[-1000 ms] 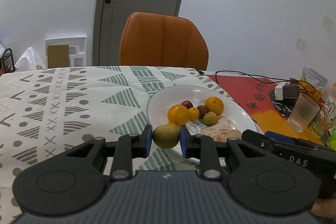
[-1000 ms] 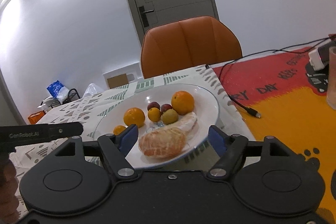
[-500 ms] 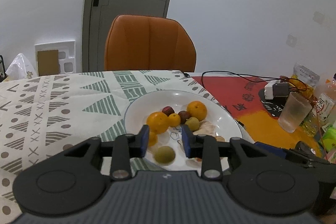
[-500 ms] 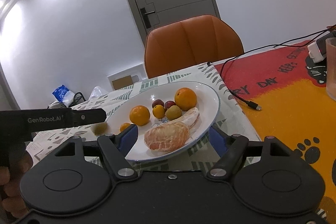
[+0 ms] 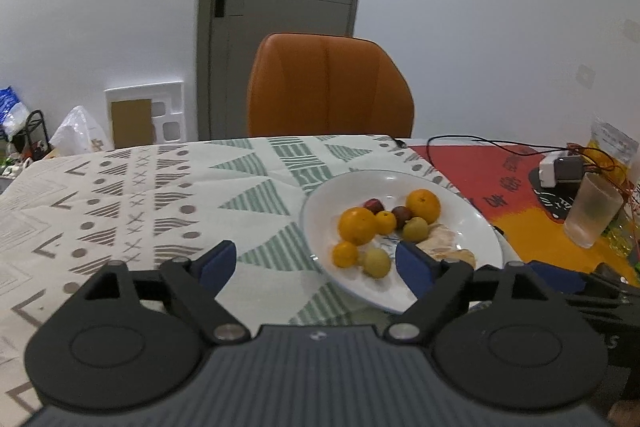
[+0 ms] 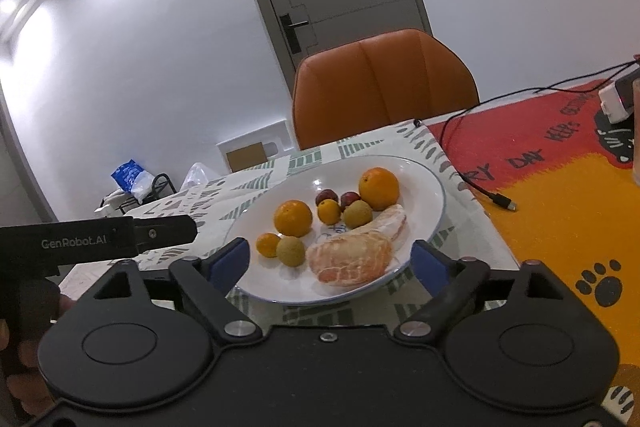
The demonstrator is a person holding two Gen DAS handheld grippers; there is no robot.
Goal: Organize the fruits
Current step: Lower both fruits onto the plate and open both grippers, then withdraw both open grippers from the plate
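Observation:
A white plate [image 5: 460,223] [image 6: 420,173] on the patterned tablecloth holds two oranges, small orange, red and green fruits and a peeled orange [image 6: 350,261]. A yellow-green fruit [image 5: 377,262] [image 6: 291,251] lies free near the plate's front rim. My left gripper [image 5: 316,263] hovers just before it with jaws opening wide, and neither pad touches the fruit. Its fingers [image 6: 164,229] reach in from the left in the right wrist view. My right gripper [image 6: 331,259] is at the plate's near edge, its jaws opening with nothing pressed between them.
An orange chair [image 5: 328,83] stands behind the table, with a grey door [image 5: 280,7] beyond it. To the right lie a red and orange mat [image 6: 560,187], a black cable [image 6: 480,187], a charger [image 5: 560,169] and a frosted plastic cup [image 5: 592,211].
My left gripper let the yellow-green fruit go onto the plate, opened wide and drew back a little. The right gripper's jaws spread somewhat wider.

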